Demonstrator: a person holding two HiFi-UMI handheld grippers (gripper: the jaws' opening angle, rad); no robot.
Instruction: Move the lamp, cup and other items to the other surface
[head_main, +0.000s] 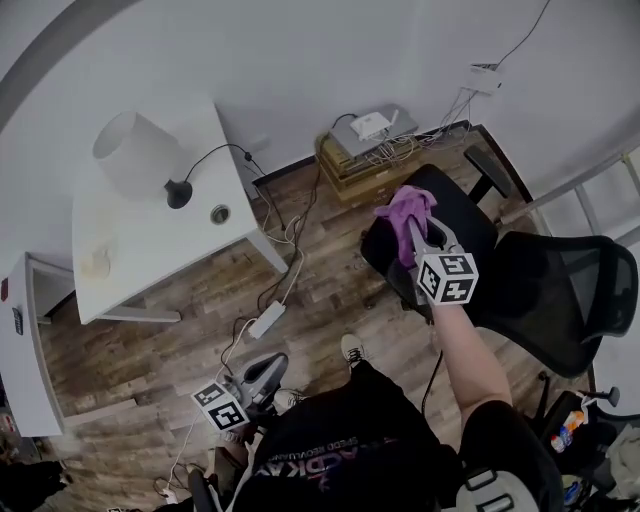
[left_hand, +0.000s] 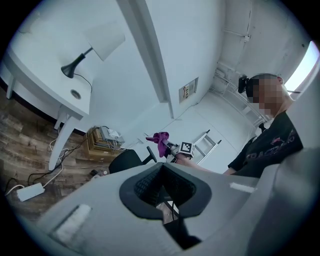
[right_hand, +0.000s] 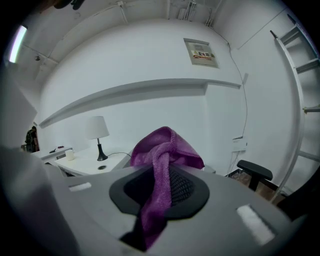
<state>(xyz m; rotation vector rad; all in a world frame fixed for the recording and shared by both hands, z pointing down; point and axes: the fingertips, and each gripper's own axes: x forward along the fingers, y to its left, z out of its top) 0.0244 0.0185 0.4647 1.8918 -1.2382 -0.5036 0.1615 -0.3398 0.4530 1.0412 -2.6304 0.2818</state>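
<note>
While the right gripper (right_hand: 161, 182) clamps the purple cloth (right_hand: 165, 150) above the black chair (head_main: 472, 212), the left gripper (left_hand: 162, 186) hangs low, jaws together and empty (lamp (head_main: 140, 155) on the white table (head_main: 140, 250), well apart).

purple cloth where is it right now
In the head view the purple cloth is right of centre, clamped in the right gripper above the black chair, across the floor from the table with the lamp.
</note>
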